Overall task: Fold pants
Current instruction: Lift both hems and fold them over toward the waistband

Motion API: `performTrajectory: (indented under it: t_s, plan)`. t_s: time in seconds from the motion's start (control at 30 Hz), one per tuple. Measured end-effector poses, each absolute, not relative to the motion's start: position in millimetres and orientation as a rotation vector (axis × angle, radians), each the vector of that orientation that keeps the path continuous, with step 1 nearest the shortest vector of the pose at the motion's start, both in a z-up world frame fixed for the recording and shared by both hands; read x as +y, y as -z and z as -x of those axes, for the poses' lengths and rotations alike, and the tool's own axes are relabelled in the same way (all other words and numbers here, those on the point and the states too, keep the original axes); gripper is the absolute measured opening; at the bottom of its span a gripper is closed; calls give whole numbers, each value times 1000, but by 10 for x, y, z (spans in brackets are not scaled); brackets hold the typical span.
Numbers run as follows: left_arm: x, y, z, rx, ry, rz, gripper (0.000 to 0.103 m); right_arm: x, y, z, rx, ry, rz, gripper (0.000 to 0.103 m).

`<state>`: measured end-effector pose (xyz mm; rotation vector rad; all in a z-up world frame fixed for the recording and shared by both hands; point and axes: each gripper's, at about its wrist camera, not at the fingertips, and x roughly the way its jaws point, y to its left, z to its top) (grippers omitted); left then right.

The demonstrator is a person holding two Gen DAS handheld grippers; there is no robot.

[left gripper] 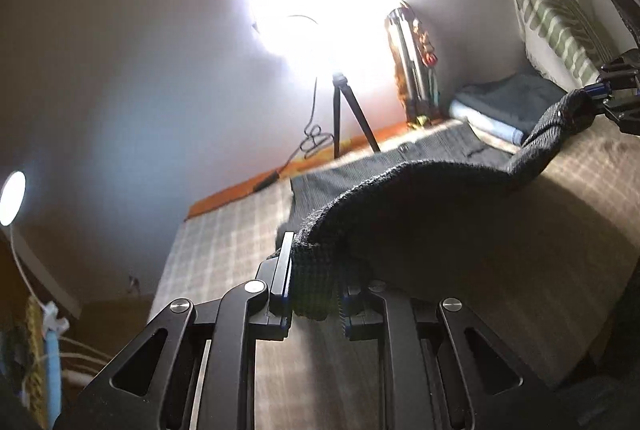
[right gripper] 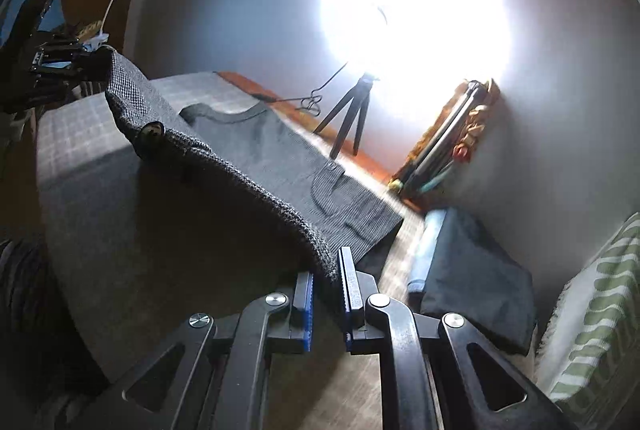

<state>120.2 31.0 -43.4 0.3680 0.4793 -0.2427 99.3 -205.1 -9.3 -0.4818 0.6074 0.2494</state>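
Two grippers, left gripper [left gripper: 316, 304] and right gripper [right gripper: 326, 304], clamp dark grey woven pants [left gripper: 420, 186] above a checked bed [left gripper: 224, 242], mid-fold; lowering evenly seems next.

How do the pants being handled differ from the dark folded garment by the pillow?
The pants are spread out and partly lifted, one edge pinched by the left gripper and right gripper; the folded garment lies compact and untouched on the bed. The pants show a coarse woven texture and a button; the folded garment looks smooth. Both are dark.
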Motion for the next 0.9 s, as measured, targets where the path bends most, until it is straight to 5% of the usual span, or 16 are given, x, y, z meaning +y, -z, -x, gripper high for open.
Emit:
performTrajectory:
  t_s: [0.53,0.9]
  plan:
    - [217,88,-2605,490,257,-373,16,-2341,-252,-2348,629,-186,393,8]
    - [90,618,-3743,648,235,-355,16,-2486,274,-3581,766,-161,335,8]
